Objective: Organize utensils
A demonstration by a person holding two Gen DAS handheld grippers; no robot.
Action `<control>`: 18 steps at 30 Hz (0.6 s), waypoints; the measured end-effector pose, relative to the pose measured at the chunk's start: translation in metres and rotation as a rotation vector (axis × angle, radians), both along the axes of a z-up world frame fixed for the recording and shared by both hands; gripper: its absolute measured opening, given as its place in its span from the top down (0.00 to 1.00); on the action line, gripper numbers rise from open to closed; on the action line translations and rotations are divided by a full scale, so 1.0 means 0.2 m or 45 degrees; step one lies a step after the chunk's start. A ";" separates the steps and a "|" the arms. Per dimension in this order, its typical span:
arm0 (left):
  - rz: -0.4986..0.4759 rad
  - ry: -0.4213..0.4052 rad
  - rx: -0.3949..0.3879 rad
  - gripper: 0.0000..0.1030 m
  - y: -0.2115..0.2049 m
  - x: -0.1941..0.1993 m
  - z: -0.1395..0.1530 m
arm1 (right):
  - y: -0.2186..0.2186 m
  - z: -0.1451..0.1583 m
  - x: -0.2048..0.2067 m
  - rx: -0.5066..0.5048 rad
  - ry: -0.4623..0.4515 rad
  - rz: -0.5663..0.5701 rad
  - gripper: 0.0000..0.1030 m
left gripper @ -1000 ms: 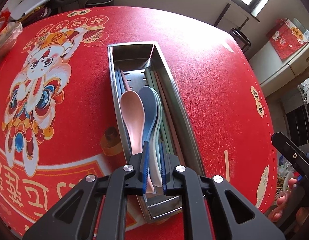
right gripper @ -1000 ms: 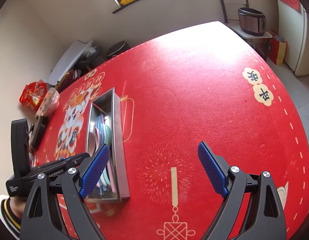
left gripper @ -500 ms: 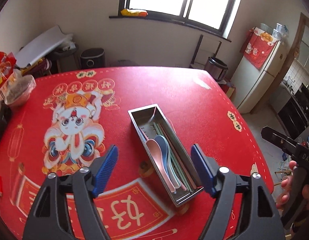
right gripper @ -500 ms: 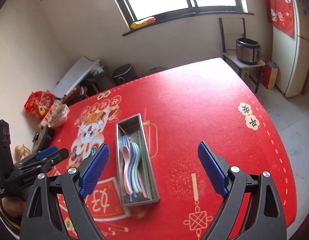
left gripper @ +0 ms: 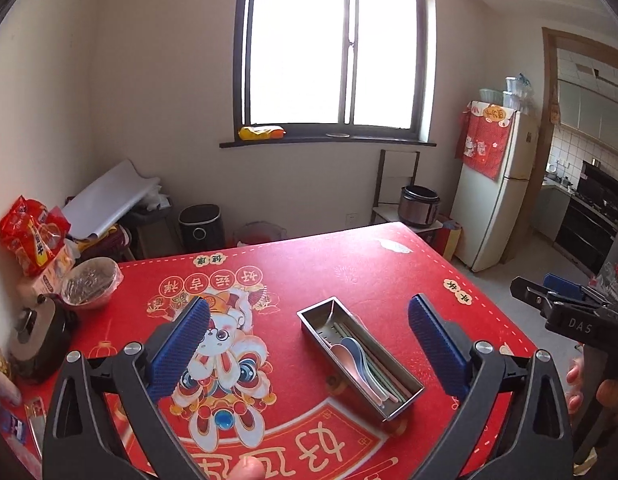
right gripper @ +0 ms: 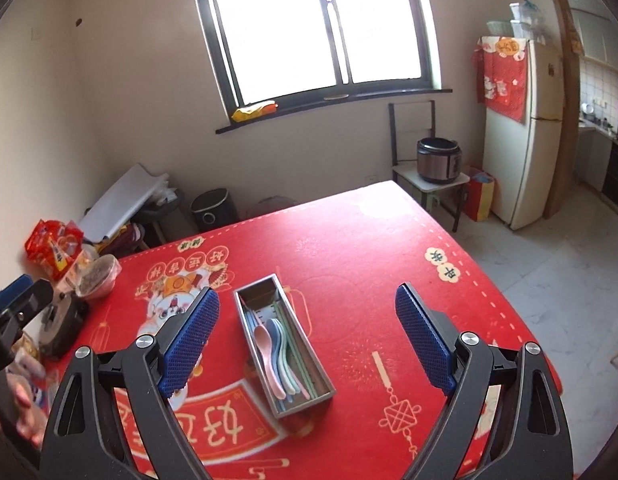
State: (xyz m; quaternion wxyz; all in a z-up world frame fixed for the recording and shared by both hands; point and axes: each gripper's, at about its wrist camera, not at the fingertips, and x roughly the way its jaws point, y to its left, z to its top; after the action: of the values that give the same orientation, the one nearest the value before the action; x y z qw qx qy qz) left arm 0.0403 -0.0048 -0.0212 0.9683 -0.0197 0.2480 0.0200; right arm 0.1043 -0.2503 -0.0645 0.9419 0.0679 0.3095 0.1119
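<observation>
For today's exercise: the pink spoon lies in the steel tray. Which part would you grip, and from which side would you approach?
Grip the pink spoon by its handle near the tray's near end, probably coming from above, since the tray walls block the sides. It lies on top of the other spoons, bowl up; the slim handle should fit between the fingers.

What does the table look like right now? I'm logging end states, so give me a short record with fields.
surface: red tablecloth with lion print
container: metal tray, long and narrow, resting on the cloth
tray contents: pink spoon, blue spoon, more pastel spoons and chopsticks lying lengthwise
left gripper: jaws wide apart, holding nothing, raised above the table
right gripper: jaws wide apart, holding nothing, raised above the table
loose utensils outside tray: none visible
table's far left edge: covered bowl, snack bag
</observation>
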 end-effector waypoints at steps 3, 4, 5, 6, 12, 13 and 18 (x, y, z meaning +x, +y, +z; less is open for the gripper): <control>-0.047 -0.019 -0.020 0.06 0.01 -0.05 0.02 | 0.02 0.04 -0.09 -0.037 -0.042 -0.065 0.16; -0.053 -0.025 -0.018 0.06 0.01 -0.07 0.02 | 0.02 0.05 -0.11 -0.050 -0.051 -0.089 0.16; -0.062 -0.026 -0.018 0.06 0.01 -0.08 0.02 | 0.03 0.06 -0.14 -0.058 -0.060 -0.109 0.16; -0.072 -0.028 -0.018 0.06 0.01 -0.09 0.02 | 0.03 0.07 -0.16 -0.064 -0.071 -0.128 0.16; -0.130 -0.047 -0.042 0.06 0.04 -0.12 0.02 | 0.04 0.09 -0.27 -0.097 -0.096 -0.202 0.16; -0.135 -0.049 -0.044 0.06 0.04 -0.13 0.02 | 0.05 0.09 -0.28 -0.100 -0.097 -0.211 0.16; -0.150 -0.061 -0.041 0.06 0.05 -0.13 0.02 | 0.07 0.10 -0.33 -0.127 -0.123 -0.251 0.16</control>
State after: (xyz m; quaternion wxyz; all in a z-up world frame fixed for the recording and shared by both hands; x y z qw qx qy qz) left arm 0.0133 0.0062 -0.0171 0.9730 -0.0212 0.2259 -0.0414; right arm 0.0389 -0.2372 -0.0441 0.9643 0.0456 0.2607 0.0065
